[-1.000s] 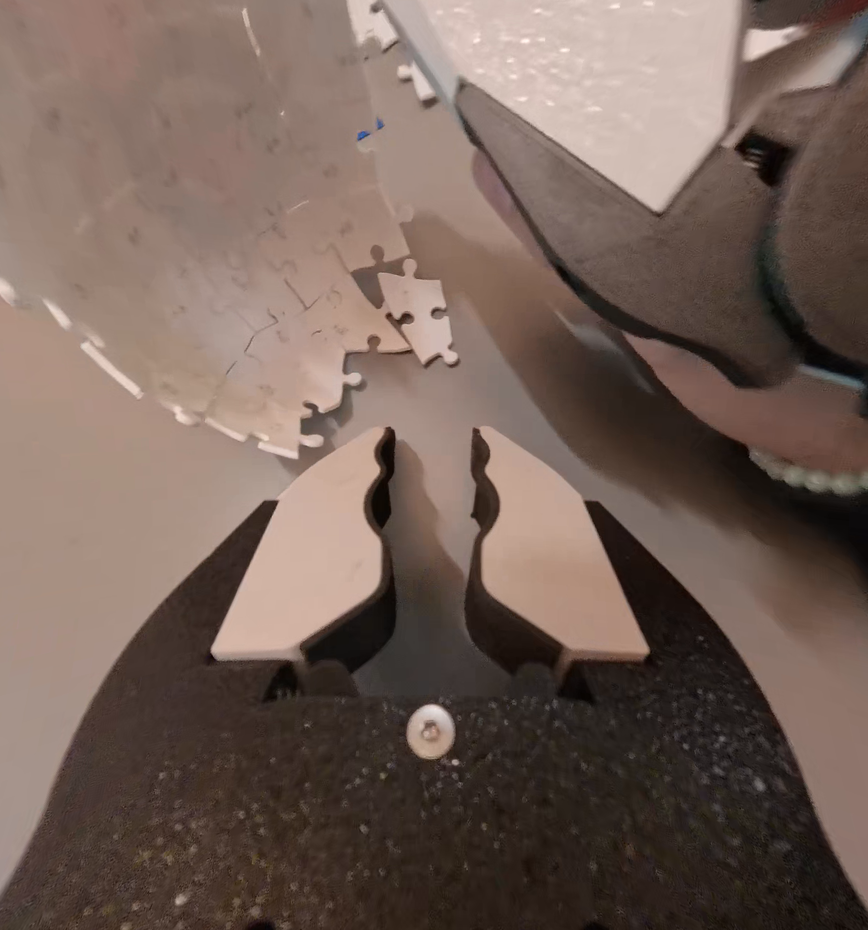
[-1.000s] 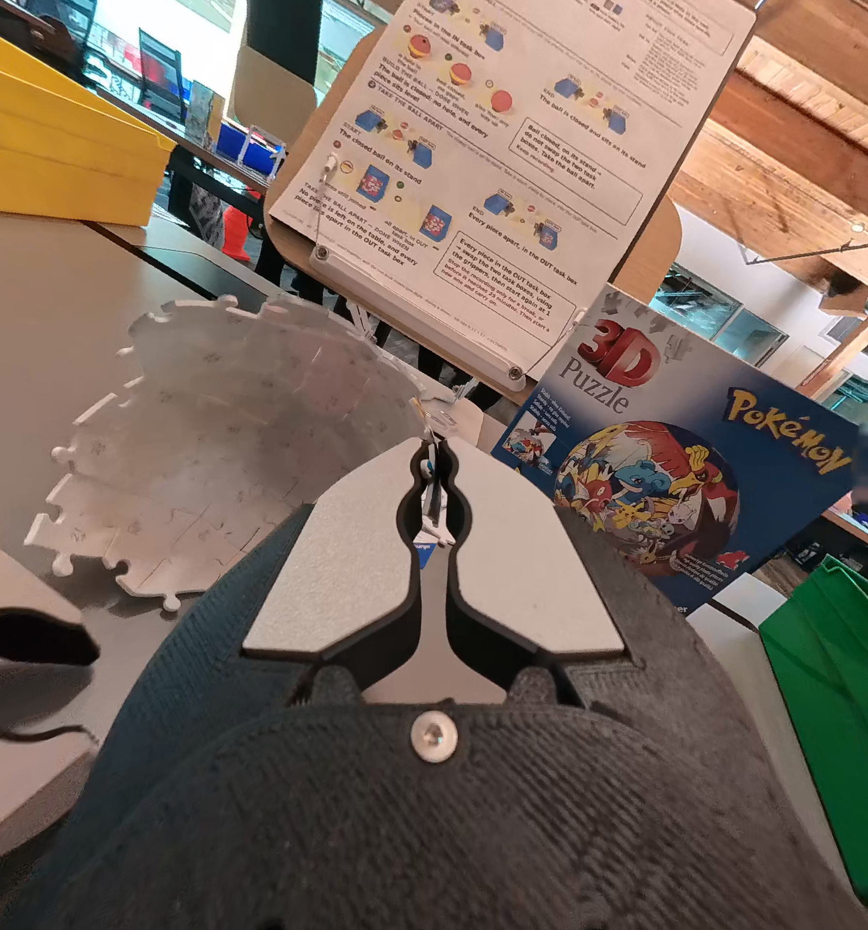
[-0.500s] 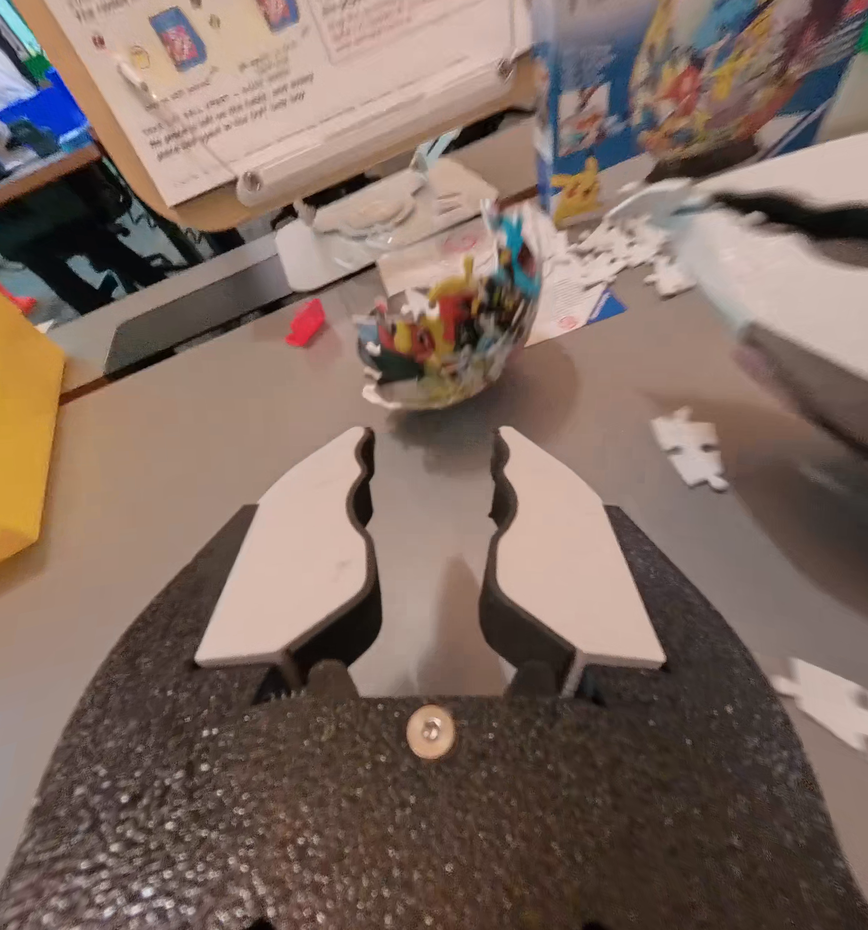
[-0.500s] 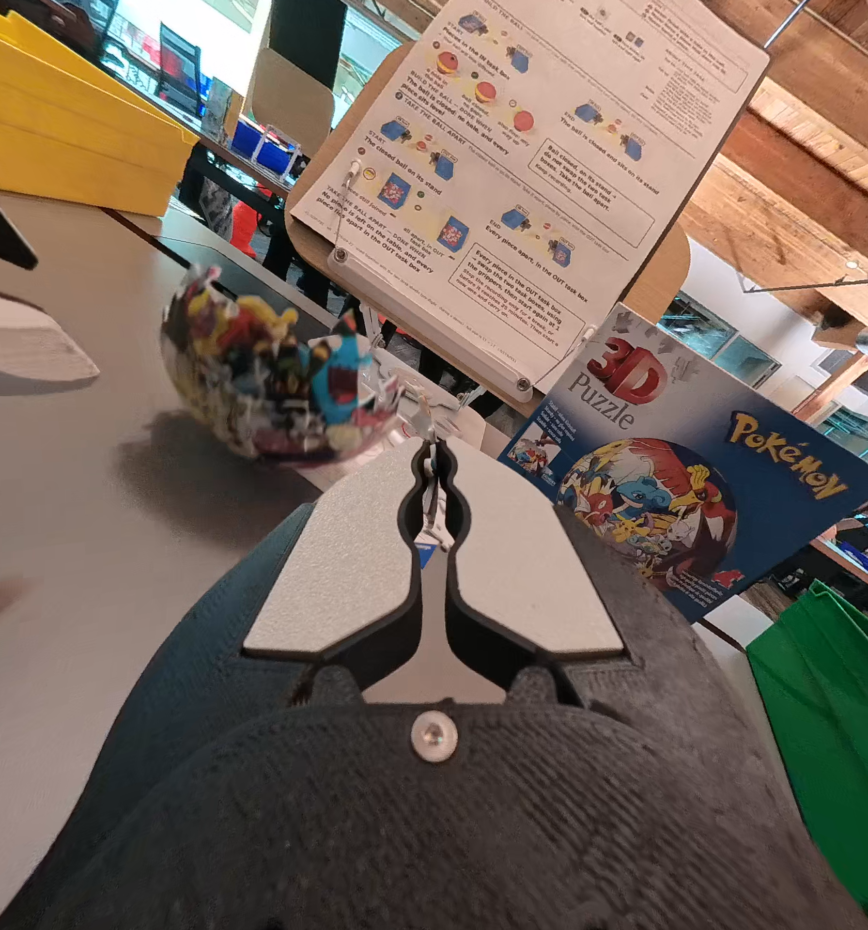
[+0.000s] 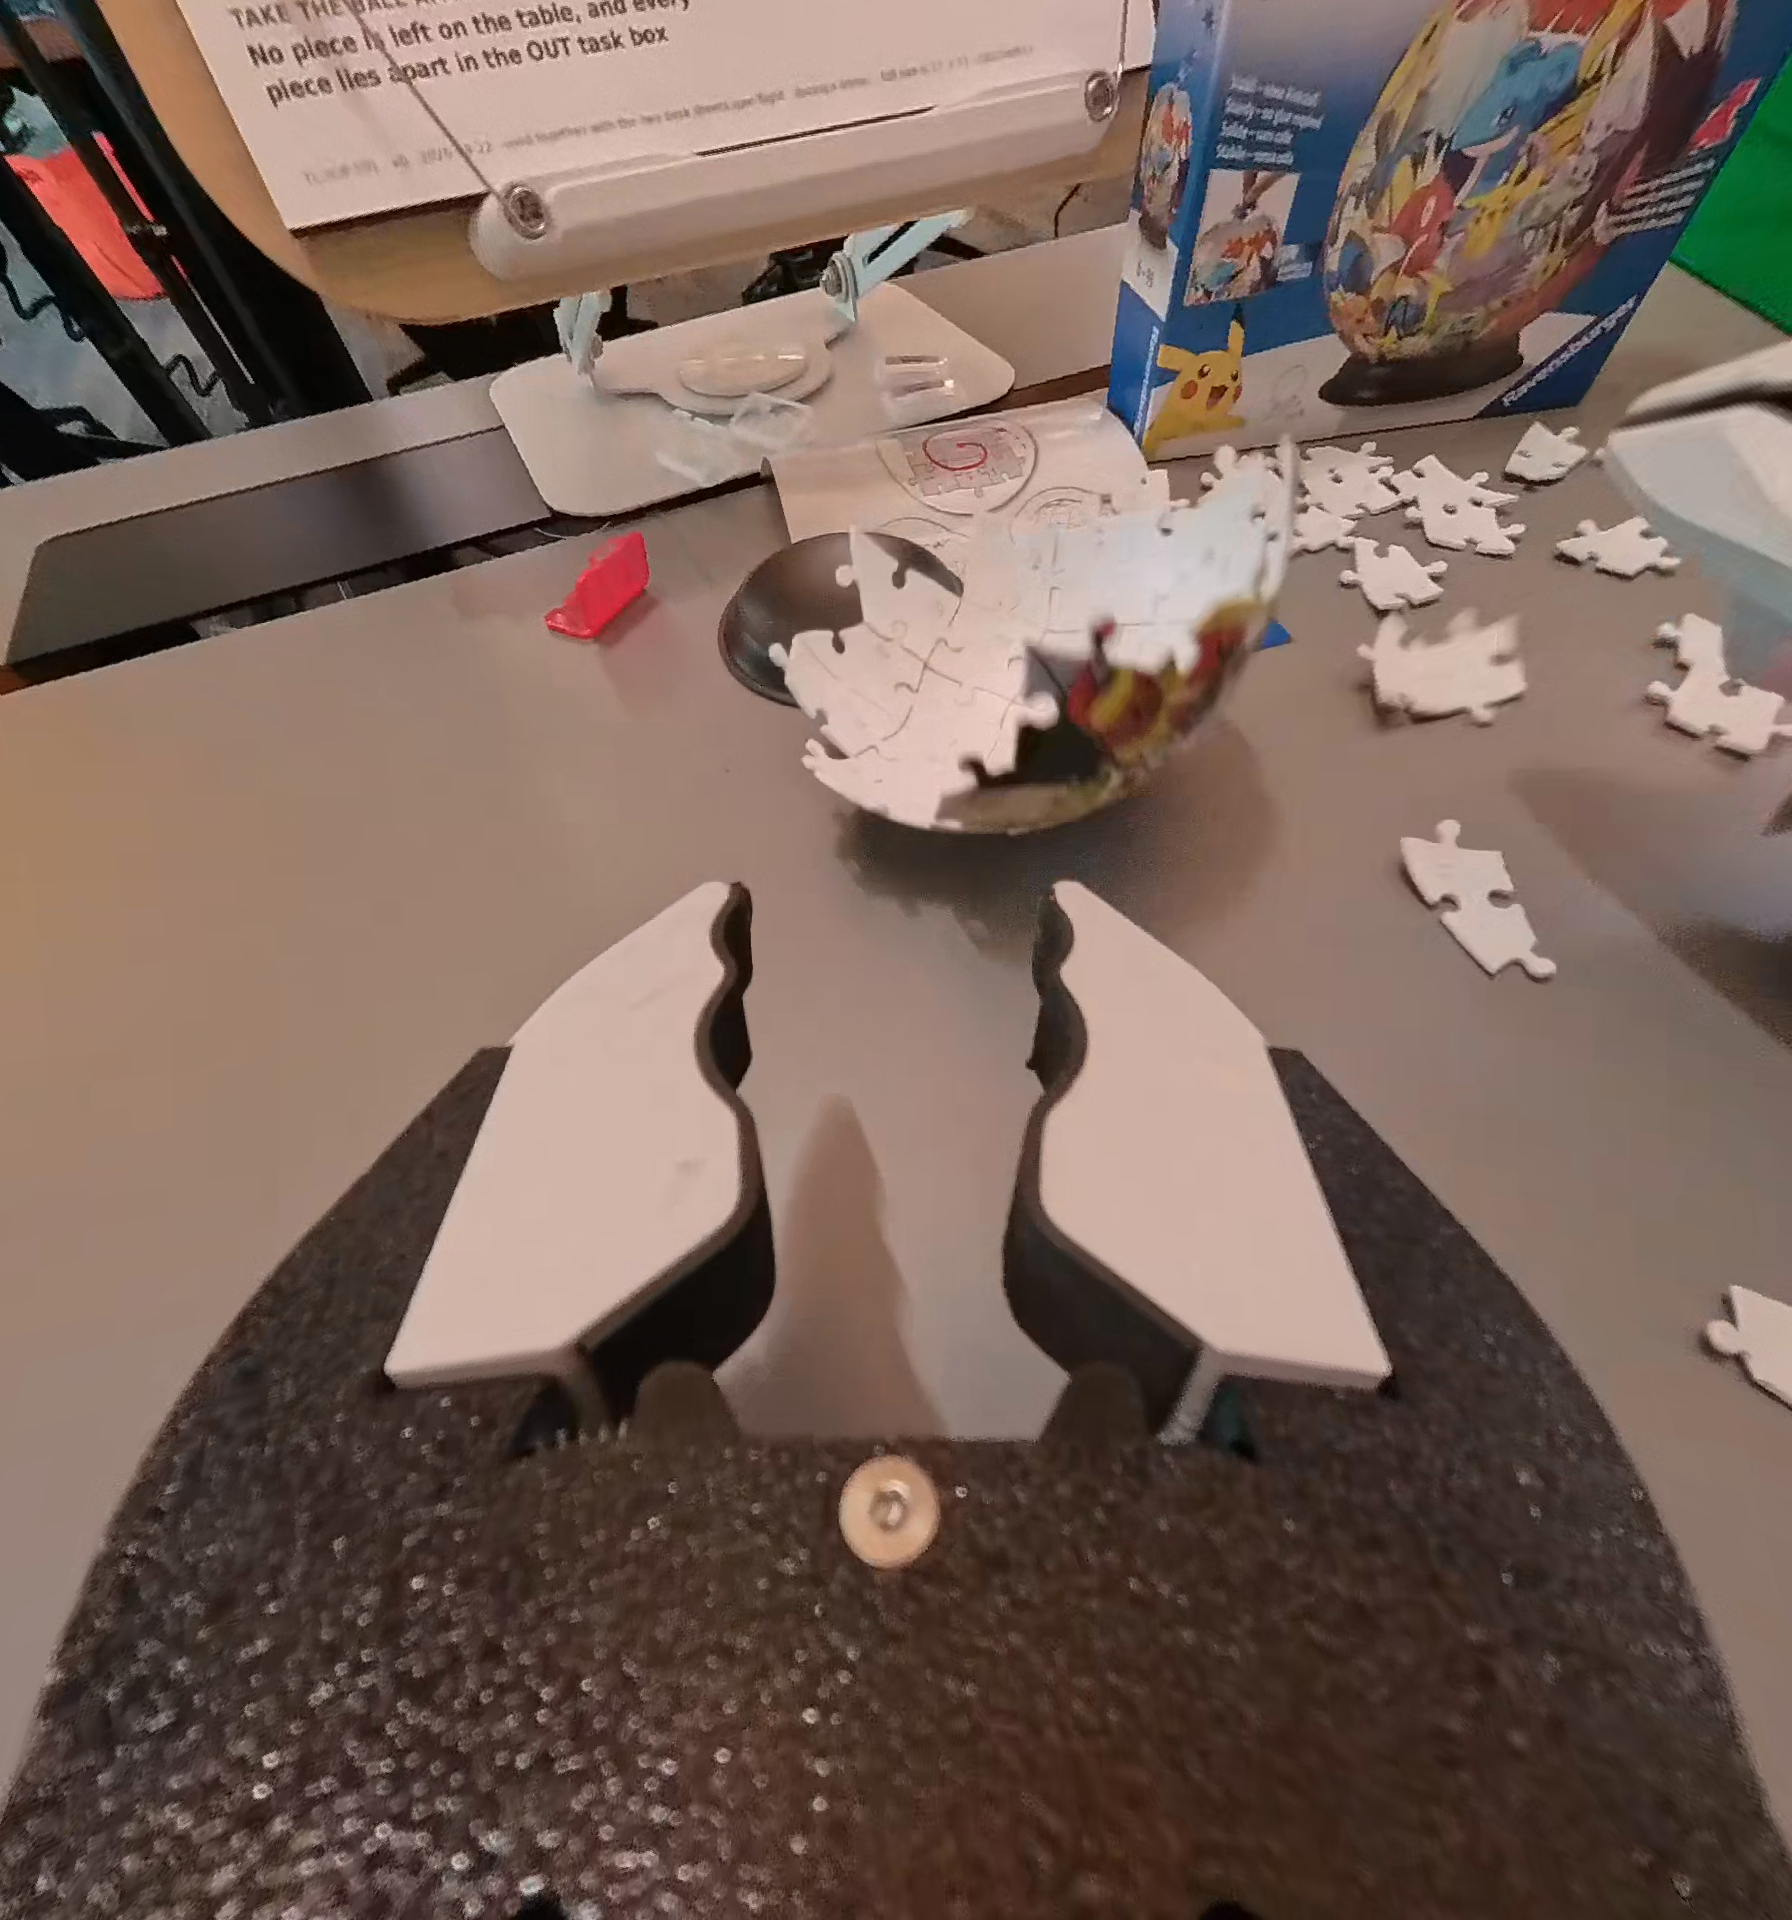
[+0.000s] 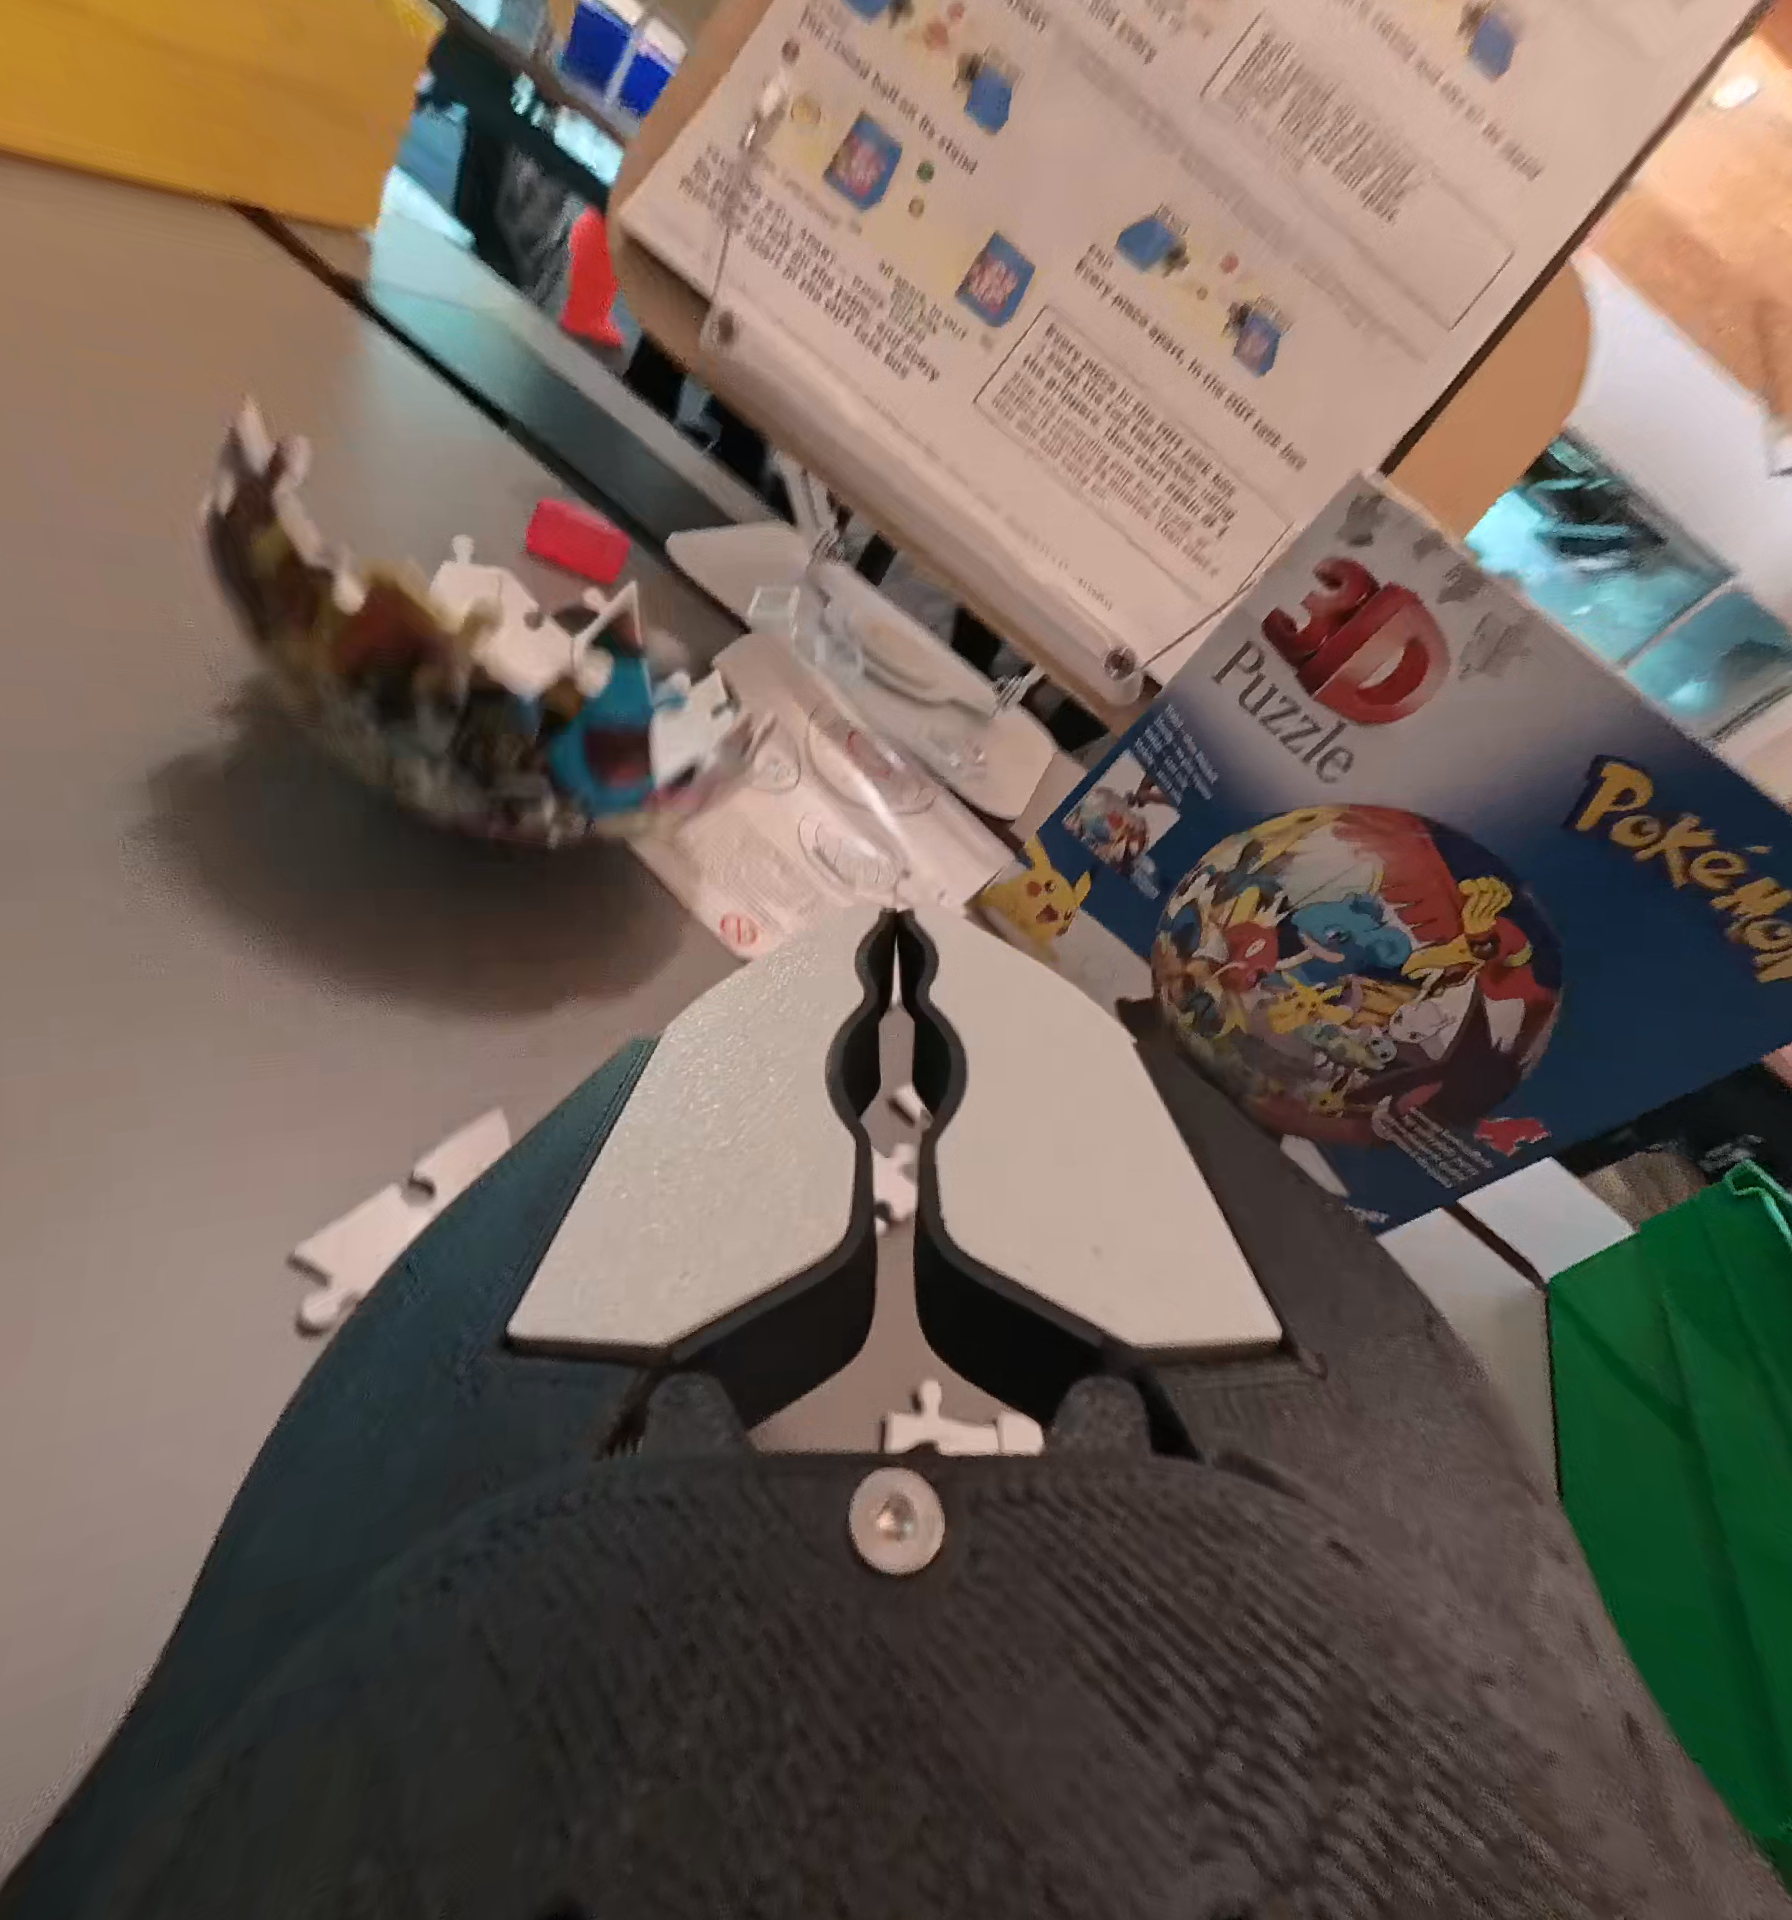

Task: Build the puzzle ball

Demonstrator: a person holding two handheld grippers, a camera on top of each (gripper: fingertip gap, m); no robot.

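So in the left wrist view we've got the red clip-looking thing (image 5: 598,588) sitting at upper left of centre on the grey table (image 5: 248,883), and behind it the instruction board (image 5: 663,94) on its white stand along the top. Lower middle of the frame is our left gripper (image 5: 897,914), fingers spread well apart with nothing but bare table between them.

Just above that gap, a bit right of centre, is the half-built puzzle ball (image 5: 1037,665). It's a curved bowl of joined pieces lying tilted on the table, white inside facing us, printed side showing at its lower right. A black round stand (image 5: 767,634) peeks out behind its left edge. Further right, the blue puzzle box (image 5: 1391,208) stands at the top, and loose white pieces (image 5: 1443,520) are scattered below it. One two-piece chunk (image 5: 1474,904) lies on its own at mid right. The other gripper pokes in, blurry, at the right edge.

In the right wrist view the ball shell (image 6: 435,665) sits at the left, pretty motion-blurred. Our right gripper (image 6: 897,925) is in the lower middle with its tips pinched together, and we can't make out anything caught in them. A green bin (image 6: 1723,1455) fills the right edge.
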